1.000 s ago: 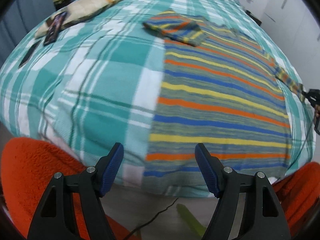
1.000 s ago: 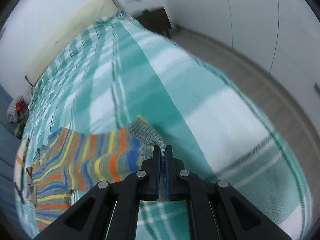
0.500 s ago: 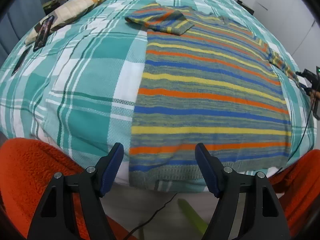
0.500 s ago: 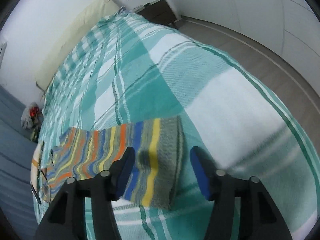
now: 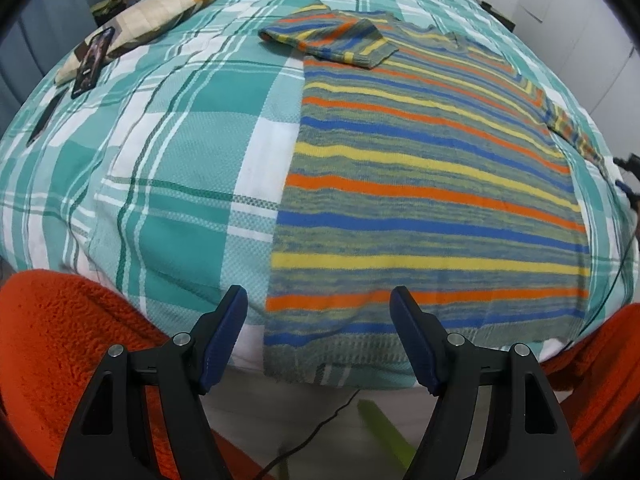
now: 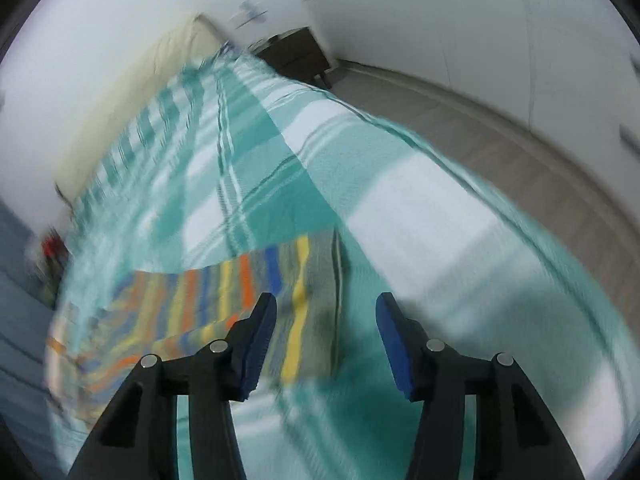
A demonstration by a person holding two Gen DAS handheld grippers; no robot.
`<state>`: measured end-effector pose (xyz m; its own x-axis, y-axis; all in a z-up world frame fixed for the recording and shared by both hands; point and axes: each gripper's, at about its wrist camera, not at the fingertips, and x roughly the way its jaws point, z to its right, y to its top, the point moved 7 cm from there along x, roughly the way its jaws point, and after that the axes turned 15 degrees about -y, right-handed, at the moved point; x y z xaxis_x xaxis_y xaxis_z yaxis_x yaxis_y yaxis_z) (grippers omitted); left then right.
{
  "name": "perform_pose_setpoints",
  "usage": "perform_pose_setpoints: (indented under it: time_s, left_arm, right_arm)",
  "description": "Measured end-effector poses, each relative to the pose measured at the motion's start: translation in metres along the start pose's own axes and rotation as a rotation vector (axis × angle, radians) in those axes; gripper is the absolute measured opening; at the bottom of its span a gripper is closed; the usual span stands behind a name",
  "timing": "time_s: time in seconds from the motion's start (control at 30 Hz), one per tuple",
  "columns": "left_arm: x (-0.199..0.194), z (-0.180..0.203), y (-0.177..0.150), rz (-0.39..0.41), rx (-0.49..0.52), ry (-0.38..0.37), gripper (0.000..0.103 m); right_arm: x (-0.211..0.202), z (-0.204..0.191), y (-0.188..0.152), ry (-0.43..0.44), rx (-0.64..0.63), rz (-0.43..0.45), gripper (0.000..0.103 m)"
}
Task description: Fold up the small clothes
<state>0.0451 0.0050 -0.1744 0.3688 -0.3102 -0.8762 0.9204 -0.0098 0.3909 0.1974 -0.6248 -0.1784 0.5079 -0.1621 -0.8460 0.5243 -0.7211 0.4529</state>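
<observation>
lying flat on the bed (image 5: 192, 152): striped shirt (image 5: 432, 184). left hand-held gripper (image 5: 320, 336) released over its hem; right hand-held gripper (image 6: 326, 340) released, jaws just narrowing, sleeve (image 6: 296, 300) below, ungripped.

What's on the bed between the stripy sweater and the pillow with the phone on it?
Nothing, just bare checked blanket between the stripy sweater and the pillow with the phone, as the left wrist view shows.

The right wrist view is motion-blurred, smearing the striped sweater (image 6: 256, 292) and plaid bedspread (image 6: 400, 200)
</observation>
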Motion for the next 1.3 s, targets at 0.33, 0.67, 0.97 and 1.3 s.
perform_pose_setpoints:
  time_s: [0.33,0.67,0.97,1.3]
  left_arm:
    - [-0.003,0.004,-0.001,-0.006,0.013,0.013,0.076]
    - [-0.016,0.008,0.018,0.004,0.098,0.047,0.076]
    - [-0.027,0.073,0.166,0.223,0.448,0.024,0.09]
    - [0.144,0.047,0.213,-0.053,0.619,0.036,0.064]
  right_arm:
    - [0.044,0.01,-0.032,0.137,0.316,-0.125,0.005]
    - [0.033,-0.005,-0.033,-0.094,0.078,-0.047,0.024]
    - [-0.067,0.0,-0.061,-0.164,-0.16,0.169,0.064]
    - [-0.1,-0.047,-0.163,0.051,-0.296,0.102,0.065]
